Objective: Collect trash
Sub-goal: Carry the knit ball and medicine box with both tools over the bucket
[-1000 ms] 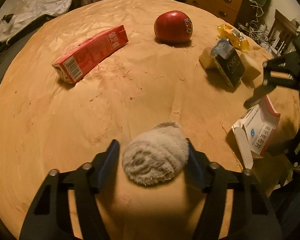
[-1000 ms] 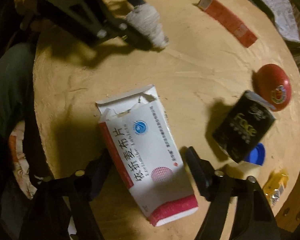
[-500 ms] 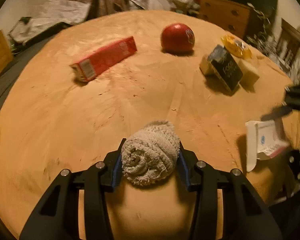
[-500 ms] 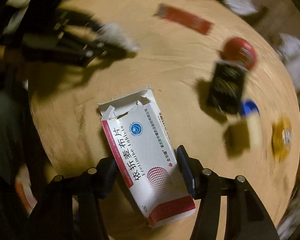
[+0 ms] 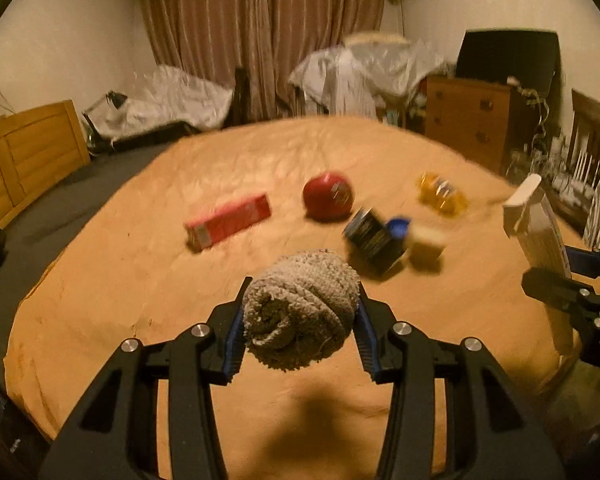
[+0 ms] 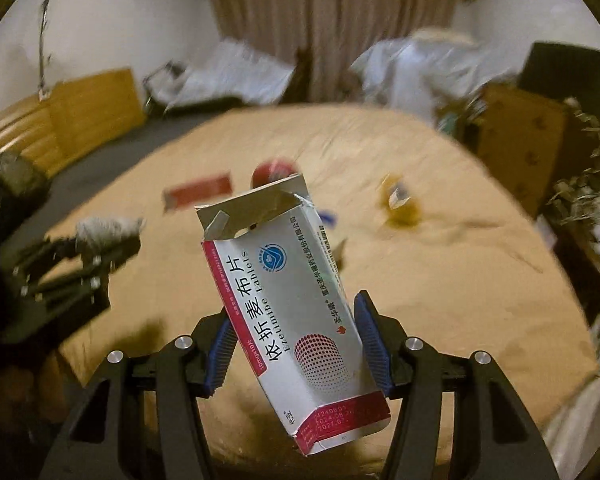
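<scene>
Left hand-held gripper (image 5: 300,330) is clenched on a rolled grey-white towel (image 5: 300,312), blue pads pressed into both sides of the roll, and the bundle hangs clear above the near edge of the tan counter (image 5: 140,300). Over on the right, the right hand-held gripper (image 6: 296,354) grasps a torn-open white and red tablet box (image 6: 292,304), pads against its two long sides, open flap end tilted up and away, red end down toward the camera; the box is off the counter, above its near edge. From the left wrist view that same box (image 5: 540,224) shows at the counter's right edge, standing up out of the dark fingers. Still lying on the counter: a long red carton (image 5: 228,220) flat toward the middle-left, a red apple (image 5: 328,199) with a sticker just beyond centre, a black box (image 5: 374,242) tilted just right of centre with a blue cap (image 5: 398,227) and a pale block (image 5: 426,248) touching or just beside it, and a yellow wrapper (image 5: 440,194) toward the far right edge. Both views are blurred, so fine print beyond the tablet box is unreadable.
</scene>
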### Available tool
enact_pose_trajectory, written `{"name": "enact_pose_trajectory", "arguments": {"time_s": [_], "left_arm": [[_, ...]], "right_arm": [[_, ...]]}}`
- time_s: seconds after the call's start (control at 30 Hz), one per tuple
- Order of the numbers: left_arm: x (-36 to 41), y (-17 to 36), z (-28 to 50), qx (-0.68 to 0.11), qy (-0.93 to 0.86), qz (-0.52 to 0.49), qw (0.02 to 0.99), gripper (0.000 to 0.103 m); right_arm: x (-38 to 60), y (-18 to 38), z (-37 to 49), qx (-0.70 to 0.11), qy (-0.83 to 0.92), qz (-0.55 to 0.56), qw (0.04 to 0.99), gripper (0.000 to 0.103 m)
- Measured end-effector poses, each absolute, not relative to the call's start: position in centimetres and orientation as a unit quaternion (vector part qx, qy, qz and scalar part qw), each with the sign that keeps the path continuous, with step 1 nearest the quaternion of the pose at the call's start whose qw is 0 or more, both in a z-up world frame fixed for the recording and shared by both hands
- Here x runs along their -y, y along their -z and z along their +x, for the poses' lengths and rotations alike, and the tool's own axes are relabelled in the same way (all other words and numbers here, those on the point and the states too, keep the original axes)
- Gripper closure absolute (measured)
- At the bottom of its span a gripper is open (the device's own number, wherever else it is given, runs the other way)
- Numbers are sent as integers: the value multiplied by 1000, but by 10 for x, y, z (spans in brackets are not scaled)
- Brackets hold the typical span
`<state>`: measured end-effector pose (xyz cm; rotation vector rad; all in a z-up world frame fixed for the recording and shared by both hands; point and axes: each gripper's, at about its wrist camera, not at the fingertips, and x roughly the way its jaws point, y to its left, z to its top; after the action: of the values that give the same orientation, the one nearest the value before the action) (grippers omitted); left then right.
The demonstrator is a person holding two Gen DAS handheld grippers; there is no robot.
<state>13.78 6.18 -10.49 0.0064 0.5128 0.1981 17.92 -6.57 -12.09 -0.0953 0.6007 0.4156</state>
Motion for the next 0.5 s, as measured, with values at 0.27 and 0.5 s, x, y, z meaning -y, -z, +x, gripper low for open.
{"name": "enact_pose_trajectory", "arguments": {"time_s": [0.27, 0.5], "left_arm": [[-40, 67, 118, -194, -122, -15, 973, 59], [-25, 54, 105, -175, -129, -4, 976, 59]], "right_arm": [[93, 77, 137, -216, -144, -17, 965, 44], [90, 63, 114, -195, -141, -18, 970, 44]]}}
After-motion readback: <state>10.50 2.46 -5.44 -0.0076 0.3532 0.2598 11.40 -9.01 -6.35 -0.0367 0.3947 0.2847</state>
